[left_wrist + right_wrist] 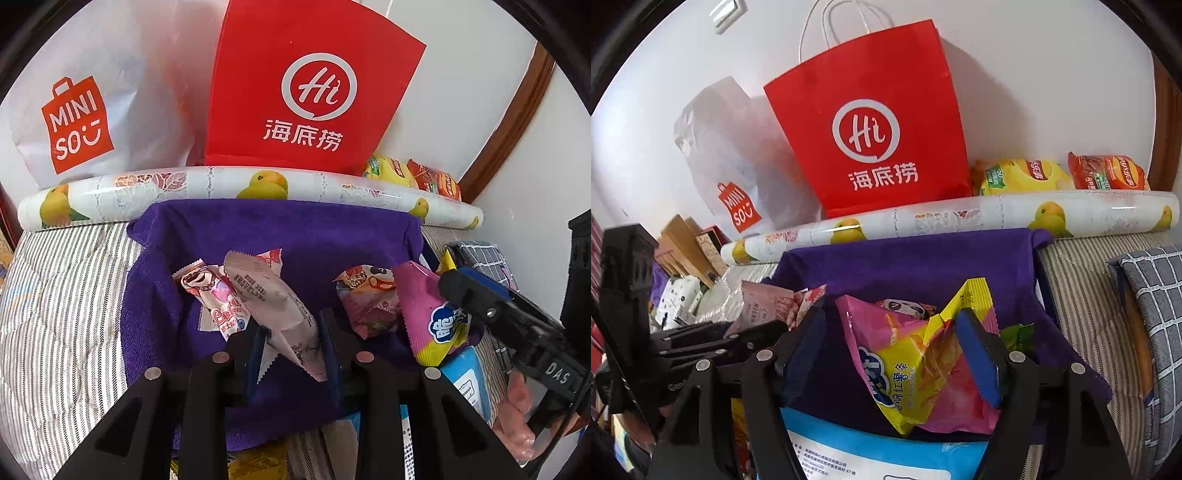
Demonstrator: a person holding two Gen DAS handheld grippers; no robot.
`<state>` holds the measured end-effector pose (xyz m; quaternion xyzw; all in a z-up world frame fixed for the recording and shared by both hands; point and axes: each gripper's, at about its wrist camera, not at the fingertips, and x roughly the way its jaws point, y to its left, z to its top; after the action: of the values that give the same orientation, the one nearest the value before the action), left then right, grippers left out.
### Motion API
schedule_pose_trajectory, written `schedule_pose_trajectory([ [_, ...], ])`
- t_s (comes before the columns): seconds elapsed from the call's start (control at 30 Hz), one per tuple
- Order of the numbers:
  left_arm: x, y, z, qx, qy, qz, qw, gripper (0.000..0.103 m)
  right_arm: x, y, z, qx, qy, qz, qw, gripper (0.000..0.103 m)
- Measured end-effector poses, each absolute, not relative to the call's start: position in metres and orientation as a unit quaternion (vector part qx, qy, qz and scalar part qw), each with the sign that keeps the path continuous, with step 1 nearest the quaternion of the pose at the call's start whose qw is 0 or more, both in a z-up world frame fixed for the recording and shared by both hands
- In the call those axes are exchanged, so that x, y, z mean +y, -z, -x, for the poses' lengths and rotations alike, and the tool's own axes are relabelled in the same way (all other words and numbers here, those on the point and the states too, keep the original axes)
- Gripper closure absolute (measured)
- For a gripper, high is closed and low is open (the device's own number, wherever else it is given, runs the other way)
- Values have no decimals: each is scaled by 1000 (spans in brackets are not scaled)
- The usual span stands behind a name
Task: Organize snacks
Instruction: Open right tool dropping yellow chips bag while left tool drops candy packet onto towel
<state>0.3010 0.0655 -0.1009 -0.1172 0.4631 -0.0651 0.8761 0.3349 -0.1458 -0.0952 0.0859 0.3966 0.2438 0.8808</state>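
A purple cloth-lined bin (258,229) (923,258) holds several snack packets. My left gripper (293,332) is open around a pale pink wrapped snack (273,299), which lies between its fingers, over the bin. A Lotte-style pink packet (218,299) lies beside it. My right gripper (892,343) is open around a pink and yellow sweet potato chip bag (912,365); the bag also shows in the left wrist view (432,317). A panda-print packet (369,295) (908,308) lies in the bin behind it.
A red Haidilao paper bag (306,92) (871,136) and a white Miniso bag (81,122) stand against the wall behind a rolled fruit-print sheet (221,188). Yellow chips (1023,177) and red chips (1108,173) lie at right. A blue box (879,446) lies below.
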Motion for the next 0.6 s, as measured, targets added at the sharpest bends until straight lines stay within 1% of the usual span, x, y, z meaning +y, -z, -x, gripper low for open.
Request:
schedule_pose_trajectory([
  [0.23, 63, 98, -300, 456, 77, 120, 879, 74, -157, 86, -332, 374, -241, -109, 889, 31],
  [0.27, 62, 97, -300, 454, 78, 120, 879, 68, -158, 85, -331, 373, -242, -111, 889, 31],
  [0.3, 61, 95, -299, 452, 80, 119, 880, 56, -160, 84, -331, 369, -242, -113, 890, 31],
  [0.37, 59, 91, -297, 443, 82, 119, 885, 49, -163, 82, -330, 363, -241, -119, 892, 30],
  [0.6, 58, 79, -292, 428, 82, 111, 893, 46, -168, 78, -325, 350, -243, -123, 896, 30],
])
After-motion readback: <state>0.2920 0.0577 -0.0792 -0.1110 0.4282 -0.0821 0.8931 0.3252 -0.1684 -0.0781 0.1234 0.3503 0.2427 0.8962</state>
